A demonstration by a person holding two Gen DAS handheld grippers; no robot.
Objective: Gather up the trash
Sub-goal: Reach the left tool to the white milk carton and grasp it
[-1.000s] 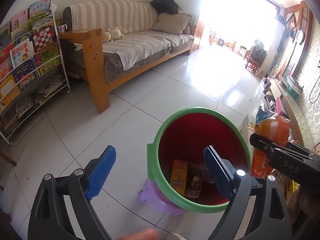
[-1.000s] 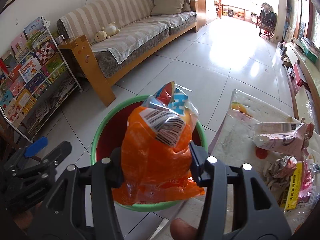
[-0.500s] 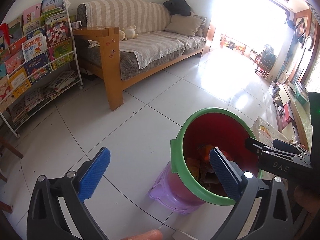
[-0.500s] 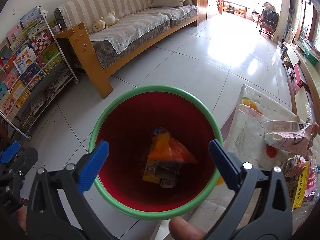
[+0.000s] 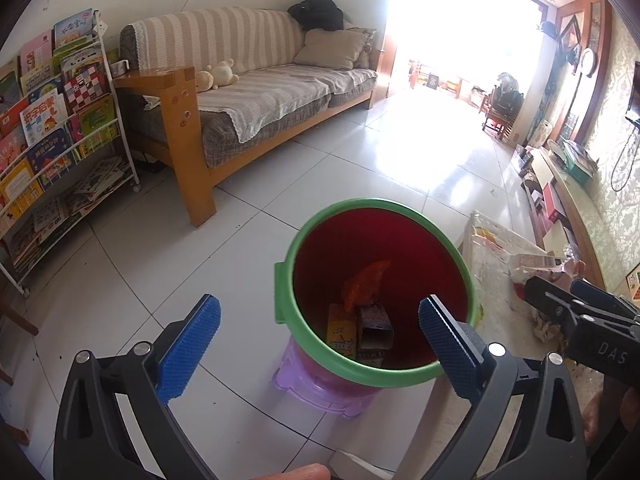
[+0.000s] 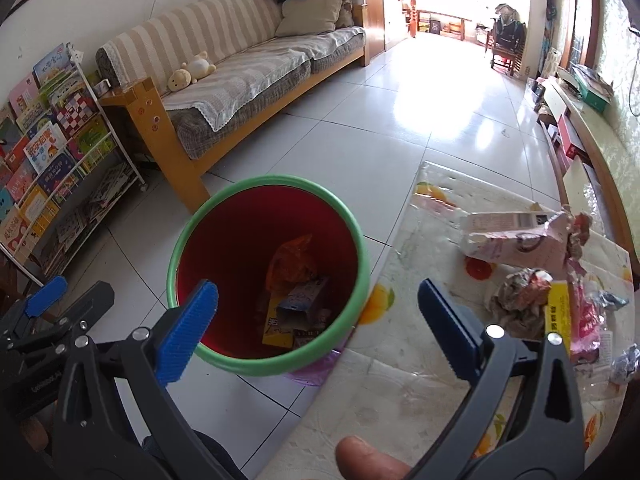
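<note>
— At the bottom of the right wrist view, the right gripper stands wide apart with nothing between its blue pads. What is it over?

— Its left pad overlaps the near rim of the red bin with the green lip, at centre-left of the frame; its right pad hangs over the table with the fruit-print cover. My guess is that it is poised between the two, ready for another piece.

— And the left gripper?

— Equally wide, equally empty, low in the left wrist view. The bin sits between and beyond its pads, slightly right of centre, perched on a purple stool, probably to bring the rim up near the table edge.

— Where is the trash?

— Partly inside already: an orange wrapper leans on small cartons at the bottom. The rest lies at the right of the frame: a pink carton on its side, a crumpled foil ball, a yellow packet.

— Nearest to the right gripper?

— The foil ball, I judge.
</note>
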